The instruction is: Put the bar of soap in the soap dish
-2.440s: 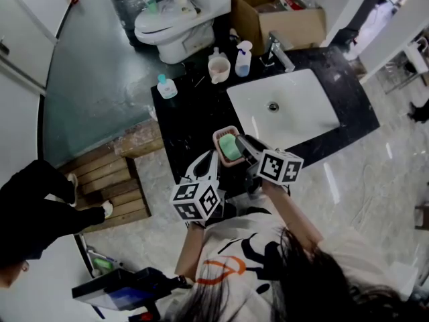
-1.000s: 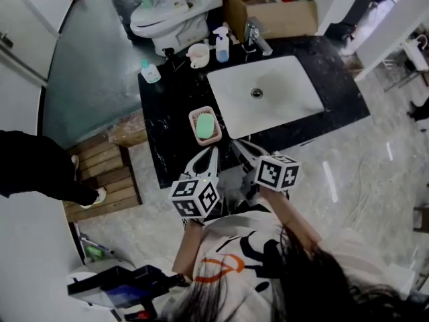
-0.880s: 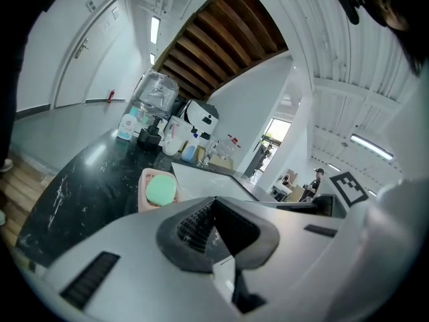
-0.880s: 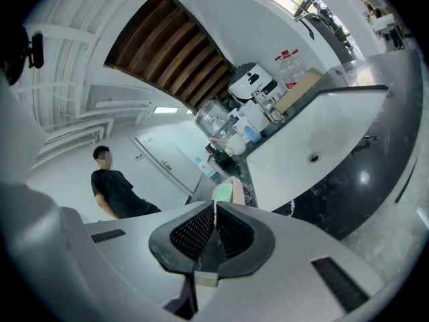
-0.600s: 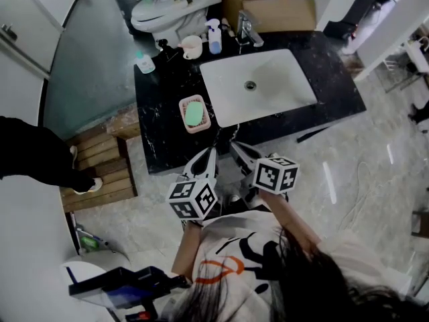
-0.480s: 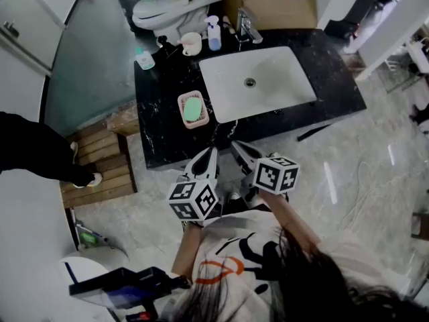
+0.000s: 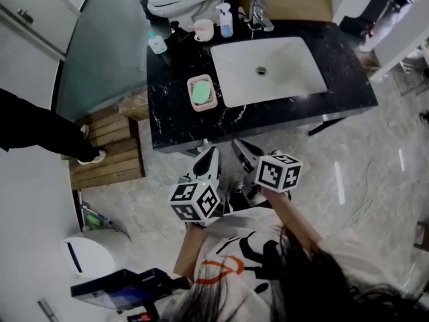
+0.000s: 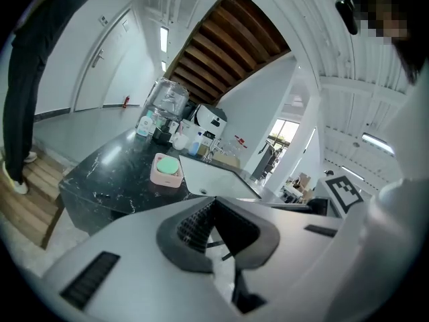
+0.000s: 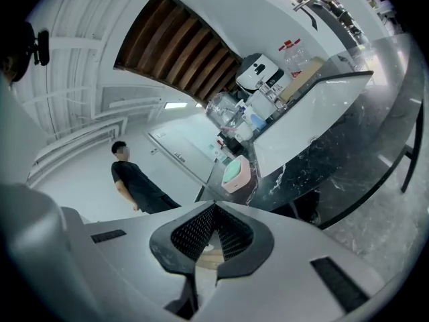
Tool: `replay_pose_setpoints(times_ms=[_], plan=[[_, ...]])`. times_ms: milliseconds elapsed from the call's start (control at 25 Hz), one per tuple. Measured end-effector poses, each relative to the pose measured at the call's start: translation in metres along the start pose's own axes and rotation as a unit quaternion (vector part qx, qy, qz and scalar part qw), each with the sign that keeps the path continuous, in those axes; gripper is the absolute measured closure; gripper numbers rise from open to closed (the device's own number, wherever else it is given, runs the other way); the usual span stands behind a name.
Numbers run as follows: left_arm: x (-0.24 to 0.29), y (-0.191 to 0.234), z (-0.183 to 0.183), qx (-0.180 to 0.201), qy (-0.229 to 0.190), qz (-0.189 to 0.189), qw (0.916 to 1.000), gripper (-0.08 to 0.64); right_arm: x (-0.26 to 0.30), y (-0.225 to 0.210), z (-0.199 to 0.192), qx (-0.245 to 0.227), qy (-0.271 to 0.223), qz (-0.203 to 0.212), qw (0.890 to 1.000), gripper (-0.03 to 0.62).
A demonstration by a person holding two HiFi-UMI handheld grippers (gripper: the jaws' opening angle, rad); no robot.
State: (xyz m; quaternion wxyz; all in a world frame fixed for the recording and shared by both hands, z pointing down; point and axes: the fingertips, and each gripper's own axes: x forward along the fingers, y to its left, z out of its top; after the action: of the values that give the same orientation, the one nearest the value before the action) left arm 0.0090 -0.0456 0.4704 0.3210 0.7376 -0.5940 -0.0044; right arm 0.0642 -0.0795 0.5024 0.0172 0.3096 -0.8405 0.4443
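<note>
Since the pale green oval bar of soap (image 7: 200,92) already lies flat inside the pink rectangular plastic soap dish (image 7: 190,84) on the black veined stone counter (image 7: 171,116), the placing looks done and the step in hand reads as clearing off

- left gripper (image 7: 212,154): jaws together, nothing between them
- right gripper (image 7: 241,147): jaws together too, empty
- both hang over the floor, off the counter's front edge, well apart from the dish

Doing it well, by my read:
- keep both pairs of jaws closed and off the counter edge, so nothing clips the dish
- no second touch on the soap, it sits inside the rim
- check seating from the left gripper view, where the soap top shows above the dish wall

Orientation:
- the soap's long axis follows the dish's long axis
- in the head view that runs from the counter's front edge toward the back, slightly tilted
- roughly parallel to the near side of the white rectangular sink basin (image 7: 295,79), just beside it
- ends look alike, so no distinct pointing end
</note>
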Motion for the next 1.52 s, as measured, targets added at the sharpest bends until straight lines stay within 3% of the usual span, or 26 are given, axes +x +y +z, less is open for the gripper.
replay_pose_setpoints(times_ms=[600,1080,1520], plan=[[-0.047,0.022,-0.017,0.001,0.011,0.01,0.9999,0.558,0.0,0.022,-0.039,0.01,-0.002,-0.005,1.0,0.583],[-0.128,0.048,-0.029,-0.008,-0.004,-0.018,0.9998,0.558,-0.013,0.085,-0.109,0.002,-0.004,-0.02,1.0,0.583],[-0.178,0.048,-0.069,0.0,0.024,-0.059,0.998,0.558,-0.046,0.11,-0.167,-0.005,-0.026,-0.049,0.998,0.583]])
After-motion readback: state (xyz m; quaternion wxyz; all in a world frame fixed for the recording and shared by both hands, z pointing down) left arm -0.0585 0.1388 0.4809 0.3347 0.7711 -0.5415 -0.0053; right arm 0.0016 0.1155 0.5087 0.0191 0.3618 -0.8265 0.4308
